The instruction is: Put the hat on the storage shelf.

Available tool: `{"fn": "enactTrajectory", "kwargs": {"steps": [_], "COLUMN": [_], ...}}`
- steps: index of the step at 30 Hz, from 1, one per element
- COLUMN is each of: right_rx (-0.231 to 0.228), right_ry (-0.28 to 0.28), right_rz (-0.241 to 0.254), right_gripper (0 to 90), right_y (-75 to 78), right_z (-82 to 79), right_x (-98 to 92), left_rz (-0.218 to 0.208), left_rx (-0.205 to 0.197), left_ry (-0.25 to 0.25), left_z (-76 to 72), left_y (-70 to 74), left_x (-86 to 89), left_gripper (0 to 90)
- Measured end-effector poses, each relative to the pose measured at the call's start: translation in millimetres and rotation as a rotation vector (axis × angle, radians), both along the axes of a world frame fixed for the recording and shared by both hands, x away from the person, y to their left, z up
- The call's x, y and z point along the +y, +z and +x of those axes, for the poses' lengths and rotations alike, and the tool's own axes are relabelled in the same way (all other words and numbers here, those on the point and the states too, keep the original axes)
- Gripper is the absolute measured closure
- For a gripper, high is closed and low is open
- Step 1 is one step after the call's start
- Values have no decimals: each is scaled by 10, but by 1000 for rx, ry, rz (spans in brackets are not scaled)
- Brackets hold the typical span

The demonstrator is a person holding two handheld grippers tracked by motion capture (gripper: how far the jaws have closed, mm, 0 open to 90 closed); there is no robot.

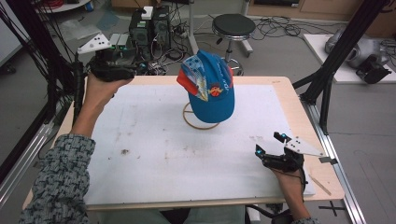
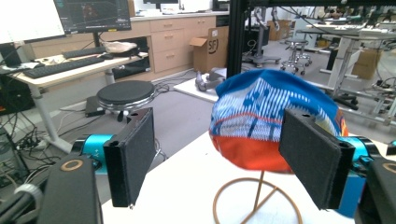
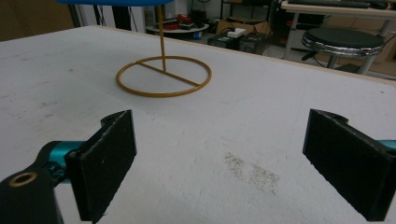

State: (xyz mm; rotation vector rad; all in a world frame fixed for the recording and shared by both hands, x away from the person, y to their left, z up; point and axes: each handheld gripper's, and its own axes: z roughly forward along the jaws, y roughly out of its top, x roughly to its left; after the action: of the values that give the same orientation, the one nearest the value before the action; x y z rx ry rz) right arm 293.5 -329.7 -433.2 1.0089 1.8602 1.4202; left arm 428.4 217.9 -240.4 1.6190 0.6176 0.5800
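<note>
The left tool (image 1: 122, 70) is raised at the table's (image 1: 154, 154) far corner, released, aimed at the blue cap (image 1: 211, 88); the right tool (image 1: 270, 144) rests low, released.

- You have a table (image 1: 285, 93) with a pale wooden top, its bare edge showing along the far side and the right side.
- A white mat (image 1: 154, 154) lies flat on it and covers nearly the whole top; you can see it is scuffed, with small dark specks left of centre and a faint gritty patch toward the right.
- A gold wire stand (image 1: 200, 122) rests on the mat behind the centre: a flat ring base with a bar across it and a thin upright stem.
- Near your right-hand edge, a thin pale stick (image 1: 320, 185), possibly a wooden strip, lies on the bare wood.
</note>
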Motion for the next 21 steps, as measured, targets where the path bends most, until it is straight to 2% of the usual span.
{"fn": "enactTrajectory", "kwargs": {"steps": [6,11,17,21], "right_rx": [4,8,15,8], "right_ry": [4,6,9,7], "right_rz": [0,0,-5,-6], "right_gripper": [88,88,88,88], "right_y": [-1,-2,-6,-5], "right_z": [23,24,31,37], "right_x": [20,30,35,30], "left_rz": [12,14,47,51], "left_rx": [-20,-18,-4,0], "left_ry": [38,58,96,132], "left_z": [-246,-414,-616,-760], "left_y": [-170,-357,-658,-857], "left_x": [96,165,270,325], "left_gripper": [272,265,254,251]}}
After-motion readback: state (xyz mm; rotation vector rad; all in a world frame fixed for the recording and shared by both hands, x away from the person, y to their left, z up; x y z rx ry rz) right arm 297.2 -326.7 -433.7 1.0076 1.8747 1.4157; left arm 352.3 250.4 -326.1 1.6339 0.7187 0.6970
